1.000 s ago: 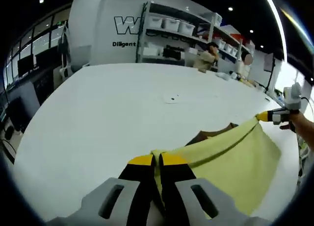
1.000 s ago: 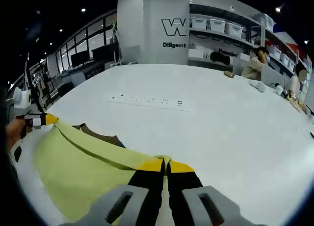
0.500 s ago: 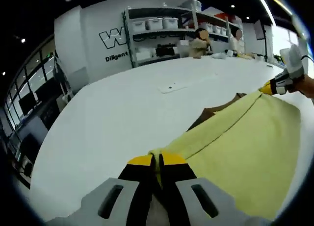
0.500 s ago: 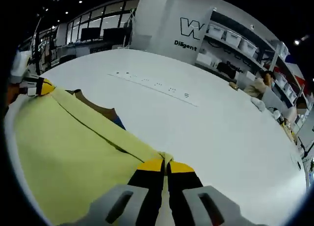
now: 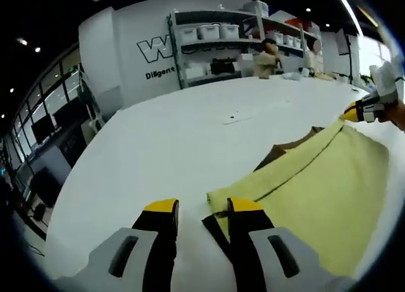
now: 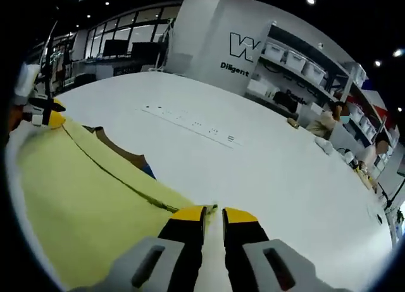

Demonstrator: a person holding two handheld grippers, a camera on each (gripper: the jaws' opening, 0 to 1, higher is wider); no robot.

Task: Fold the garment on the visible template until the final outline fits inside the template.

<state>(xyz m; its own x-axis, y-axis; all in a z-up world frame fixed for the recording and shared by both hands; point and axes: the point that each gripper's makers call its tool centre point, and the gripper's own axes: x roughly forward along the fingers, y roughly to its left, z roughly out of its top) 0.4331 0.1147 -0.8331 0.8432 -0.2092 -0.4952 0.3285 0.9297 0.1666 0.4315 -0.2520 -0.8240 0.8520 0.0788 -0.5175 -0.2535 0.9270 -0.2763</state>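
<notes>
Jaws first: my left gripper (image 5: 201,208) stands apart, with the corner of the yellow garment (image 5: 316,178) lying loose on the white table (image 5: 158,133) between the tips, close against the right-hand one. My right gripper (image 6: 213,211) is nearly together with only a thin slit between the tips; the cloth's edge runs right up to them, but I cannot tell whether any of it is pinched.

The garment lies spread flat near me on the table, its far hem stretched in a straight line between my two grippers. Something brown (image 5: 273,154) peeks out from under that far hem, which may be the template, though I cannot be sure.

I judge the cloth light, soft and limp: it drapes flat, creases readily along a seam line and will sag between holds. It should slide easily on the smooth tabletop, so a one-sided pull would skew it. The best holds are the corners of an edge, taken together, pinching through the hem, where the cloth looks doubled, and lifting both evenly to carry a fold over.
</notes>
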